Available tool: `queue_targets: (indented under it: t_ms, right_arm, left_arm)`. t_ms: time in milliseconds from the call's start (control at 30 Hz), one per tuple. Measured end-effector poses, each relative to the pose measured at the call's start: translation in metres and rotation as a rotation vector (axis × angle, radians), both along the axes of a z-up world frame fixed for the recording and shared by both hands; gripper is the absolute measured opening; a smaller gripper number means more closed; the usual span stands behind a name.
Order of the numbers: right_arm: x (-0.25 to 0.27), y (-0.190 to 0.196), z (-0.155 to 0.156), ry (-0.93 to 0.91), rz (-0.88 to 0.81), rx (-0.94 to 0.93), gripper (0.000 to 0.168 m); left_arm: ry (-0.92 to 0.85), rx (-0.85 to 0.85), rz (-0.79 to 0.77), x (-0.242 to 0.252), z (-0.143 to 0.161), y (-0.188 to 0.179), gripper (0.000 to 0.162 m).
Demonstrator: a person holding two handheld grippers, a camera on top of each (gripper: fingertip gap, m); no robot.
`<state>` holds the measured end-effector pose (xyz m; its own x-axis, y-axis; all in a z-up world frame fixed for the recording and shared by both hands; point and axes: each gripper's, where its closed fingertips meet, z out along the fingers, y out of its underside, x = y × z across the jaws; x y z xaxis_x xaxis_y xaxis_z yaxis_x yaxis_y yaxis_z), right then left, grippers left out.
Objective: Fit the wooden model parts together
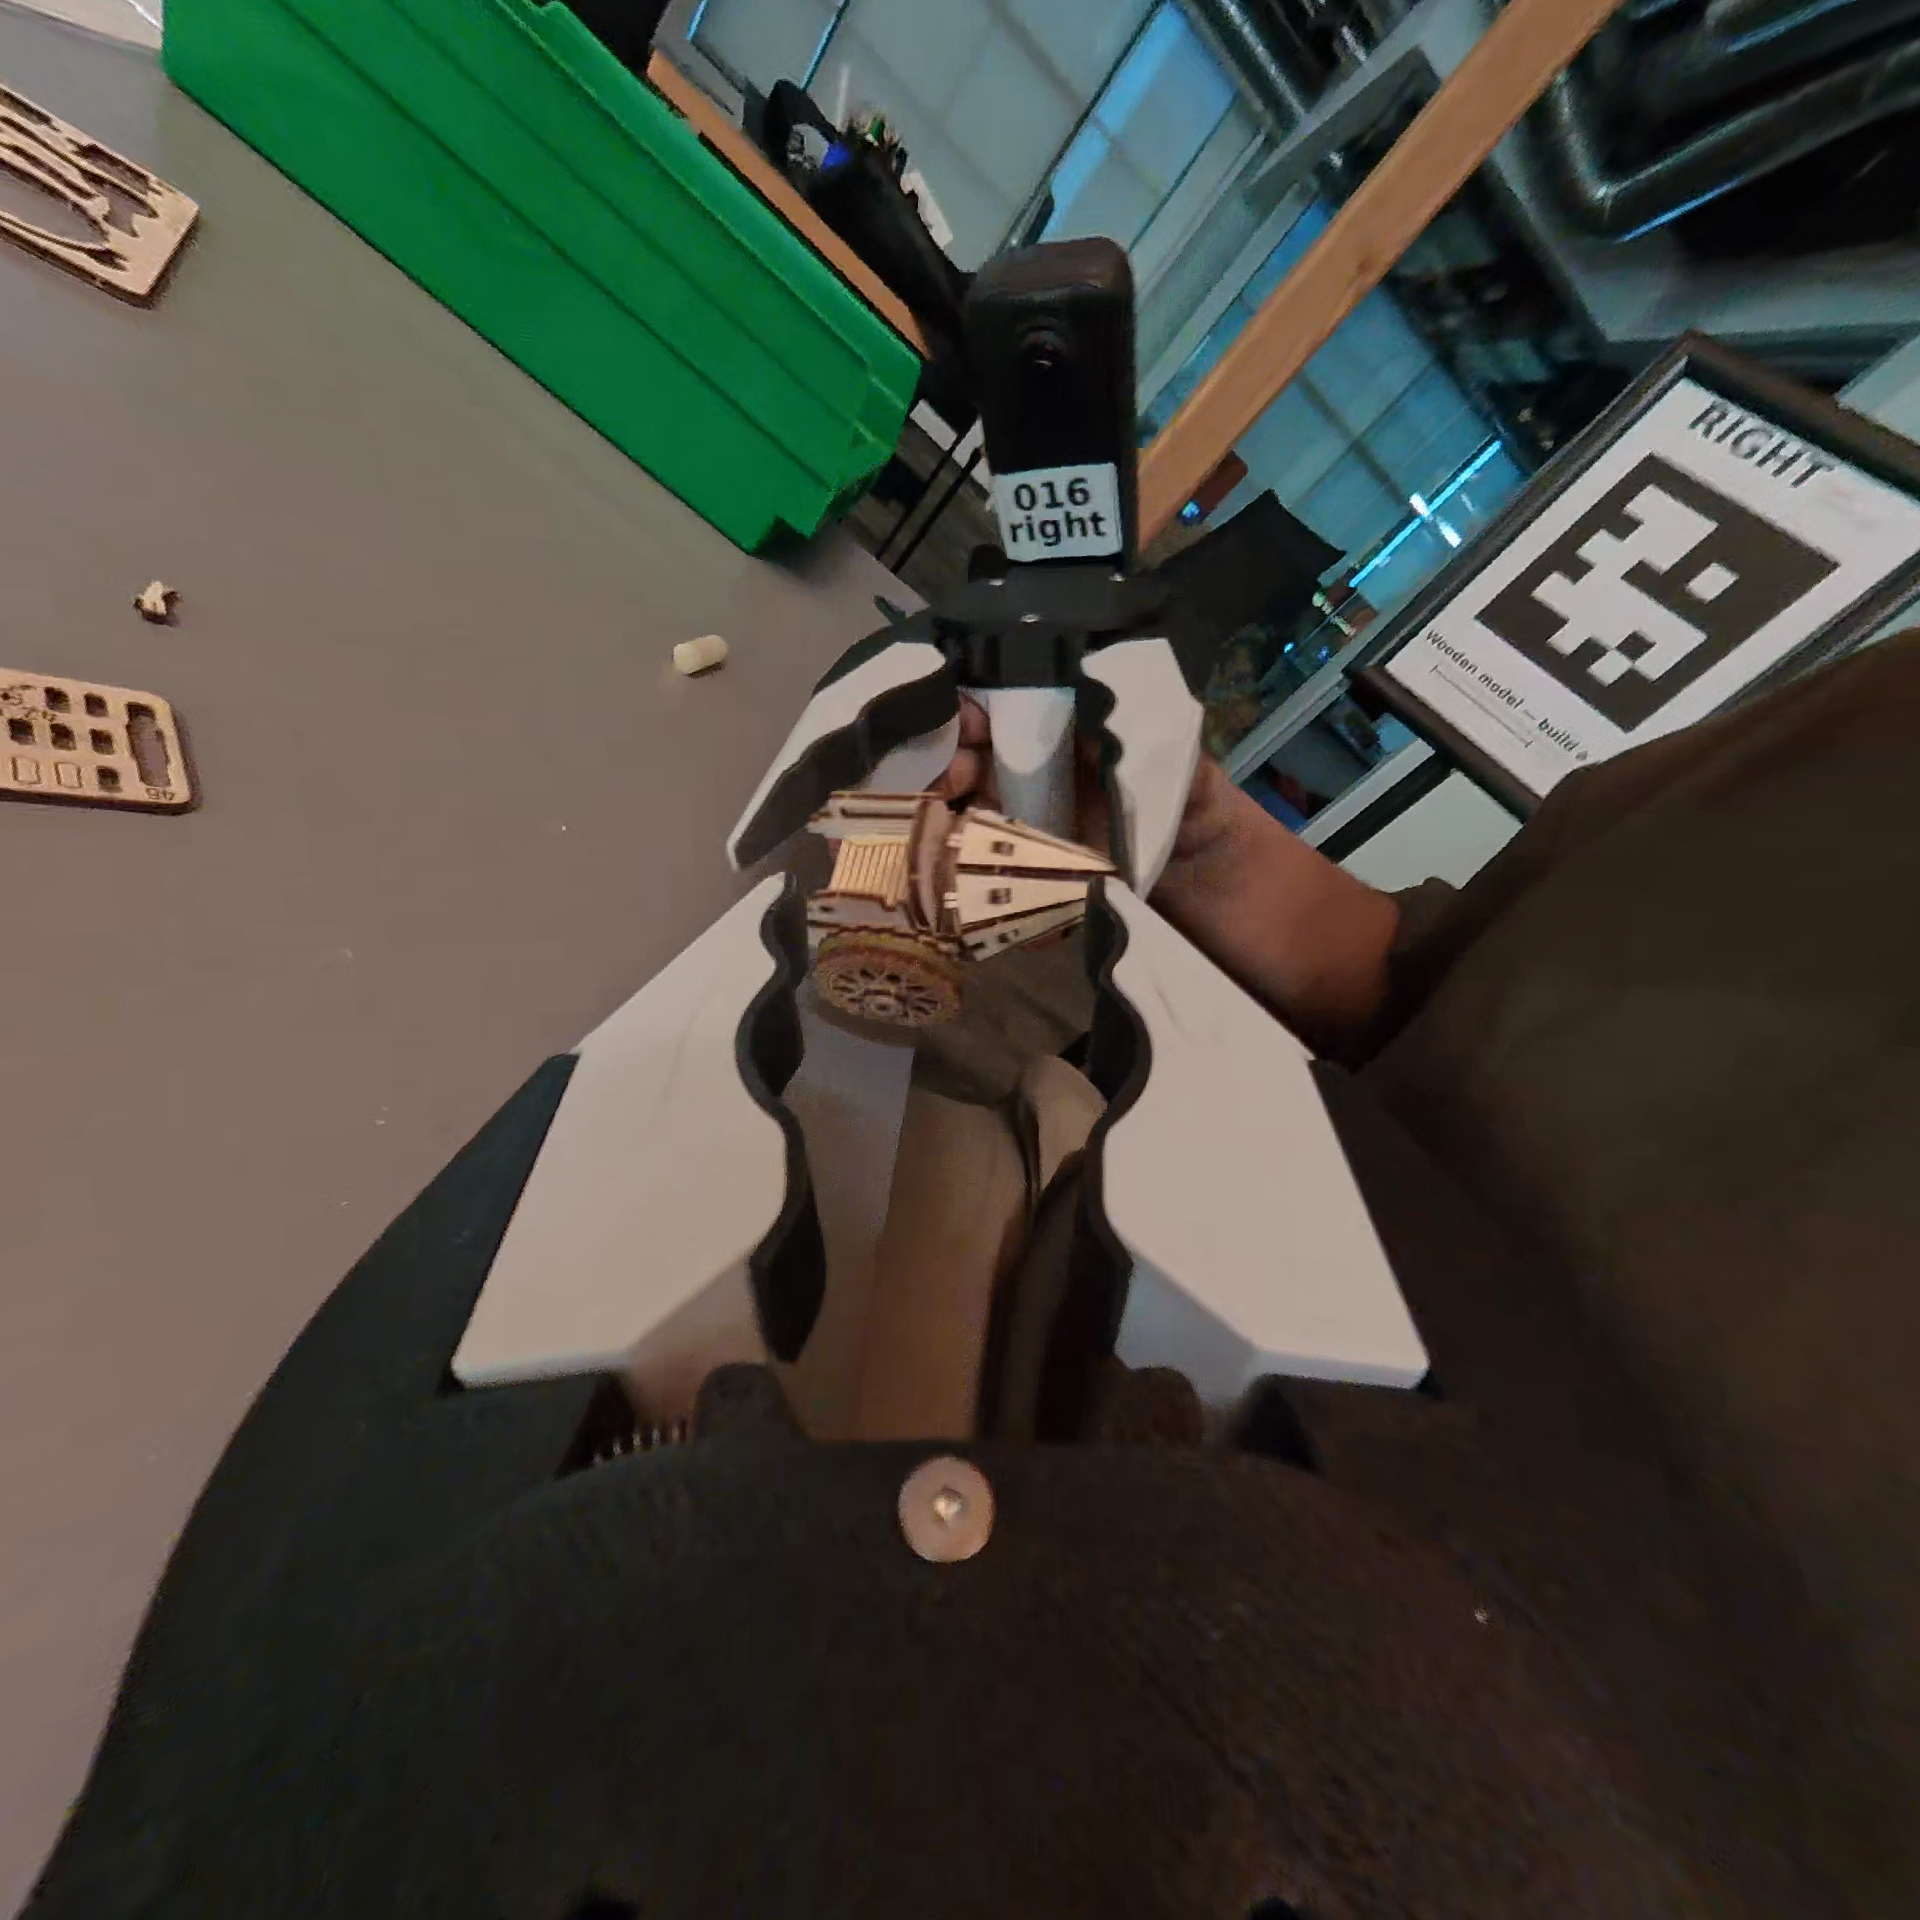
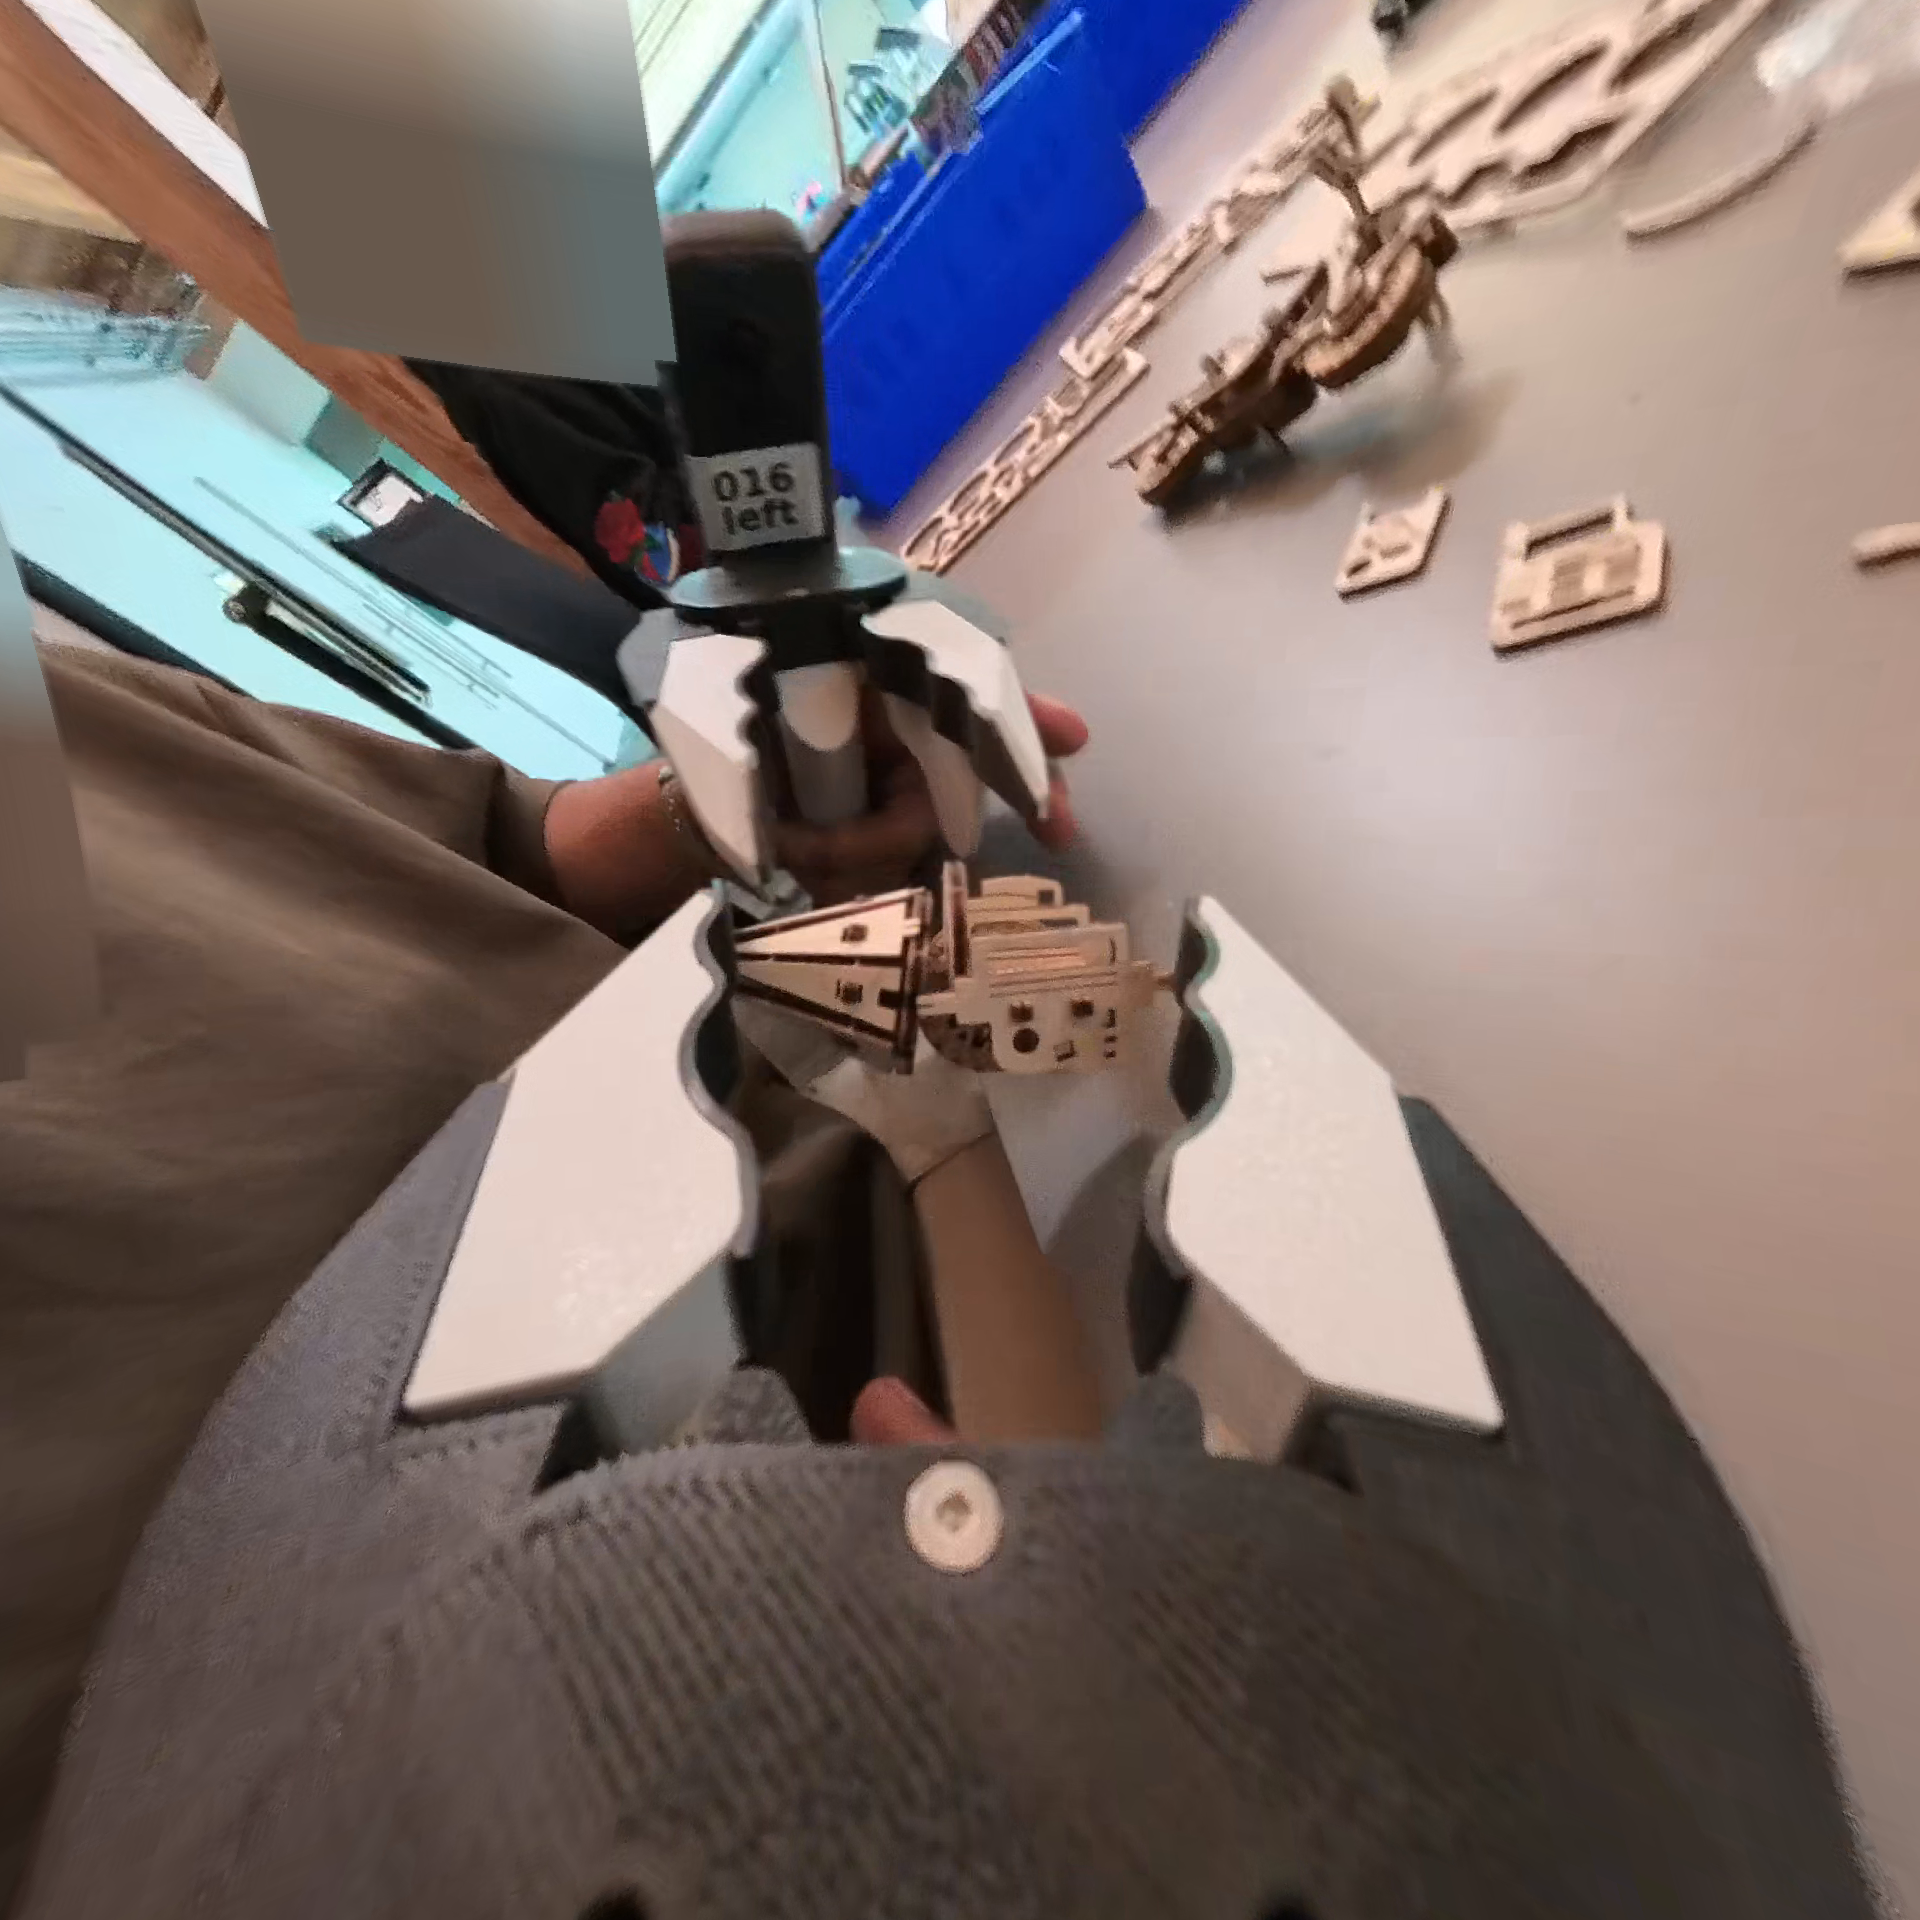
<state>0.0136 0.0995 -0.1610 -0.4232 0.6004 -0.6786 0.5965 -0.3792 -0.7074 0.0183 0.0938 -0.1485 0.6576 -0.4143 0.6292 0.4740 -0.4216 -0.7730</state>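
Observation:
A small light wooden model [image 1: 914, 894] with a spoked wheel and a cone-shaped end is held up in the air above the grey table [image 1: 416, 831]. My left gripper [image 1: 940, 902] faces my right gripper [image 1: 940, 871], and both sets of white fingers close on the model's two ends. In the right wrist view the model [image 2: 987, 987] fills the gap of my right gripper [image 2: 956, 935], and my left gripper [image 2: 894, 842] sits just behind it. A person's hands hold both grippers.
Green bins [image 1: 540, 239], two cut-out wooden sheets [image 1: 94, 738] and small loose bits [image 1: 699, 655] lie on the table to the left. A blue bin [image 2: 977, 281], a darker part-built model [image 2: 1299, 353] and several wooden sheets [image 2: 1579, 582] lie to the right. A marker sign [image 1: 1662, 582] stands nearby. My two grippers' fingertips are within a few centimetres of each other.

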Motion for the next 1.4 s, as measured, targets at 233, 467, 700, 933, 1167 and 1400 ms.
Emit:
queue_targets:
  t_ms: [233, 467, 700, 933, 1167, 1400]
  right_arm:
    - [-0.009, 0.001, -0.015, -0.118, -0.01, -0.084, 0.084]
    - [-0.016, 0.001, -0.019, -0.142, -0.026, -0.093, 0.084]
    - [-0.013, 0.016, -0.012, -0.113, -0.075, -0.104, 0.091]
    - [0.0, 0.028, -0.008, -0.091, -0.197, -0.008, 0.073]
    - [0.012, 0.007, -0.012, -0.03, -0.211, 0.112, 0.059]
    - [0.01, -0.007, -0.013, 0.137, -0.209, 0.475, 0.06]
  left_arm:
    - [0.235, -0.022, 0.038, 0.007, -0.016, 0.007, 0.057]
    - [0.407, -0.108, 0.049, 0.016, -0.038, 0.016, 0.05]
    - [0.31, -0.159, 0.103, 0.003, -0.039, 0.021, 0.044]
    - [0.278, -0.205, 0.092, 0.0, -0.043, 0.013, 0.054]
    - [0.246, -0.213, -0.007, 0.004, -0.043, -0.003, 0.069]
    - [0.198, -0.223, 0.092, -0.018, -0.04, -0.001, 0.059]
